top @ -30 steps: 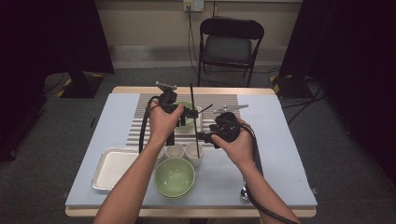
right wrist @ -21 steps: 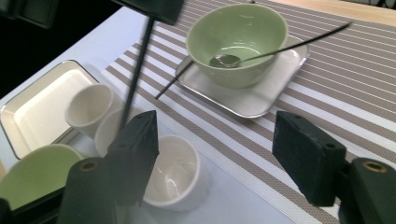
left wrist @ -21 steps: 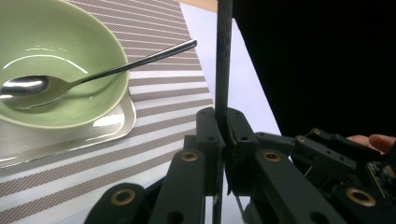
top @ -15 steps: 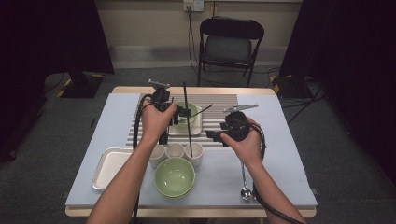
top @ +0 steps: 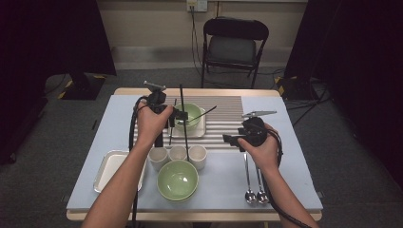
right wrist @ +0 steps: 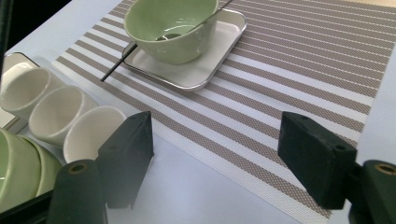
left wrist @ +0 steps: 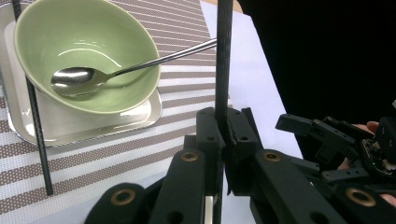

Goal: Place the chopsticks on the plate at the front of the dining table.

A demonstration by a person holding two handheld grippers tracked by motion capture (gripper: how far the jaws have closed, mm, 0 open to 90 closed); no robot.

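Note:
My left gripper [top: 175, 116] [left wrist: 223, 140] is shut on a thin black chopstick [top: 183, 124] [left wrist: 223, 70], which stands nearly upright above the striped placemat [top: 223, 124]. A second black chopstick [top: 171, 129] [left wrist: 37, 130] [right wrist: 119, 63] leans on the small steel tray [top: 202, 130] [left wrist: 93, 126] [right wrist: 210, 65] beside a green bowl [top: 192, 110] [left wrist: 93, 28] [right wrist: 173, 28]. A spoon [top: 205, 111] [left wrist: 74, 79] rests in that bowl. To the right, my right gripper [top: 230, 140] [right wrist: 215, 154] has just been opening its jaws, with nothing between them.
Three white cups [top: 178, 153] [right wrist: 58, 112] stand in a row in front of the placemat. Stacked green bowls [top: 177, 179] [right wrist: 18, 168] sit at the near edge. A steel tray [top: 108, 168] lies at the near left, and two spoons [top: 253, 190] at the near right.
My right gripper has let go of the upright chopstick, opened and drawn away to the right. The left gripper has carried the chopstick slightly left.

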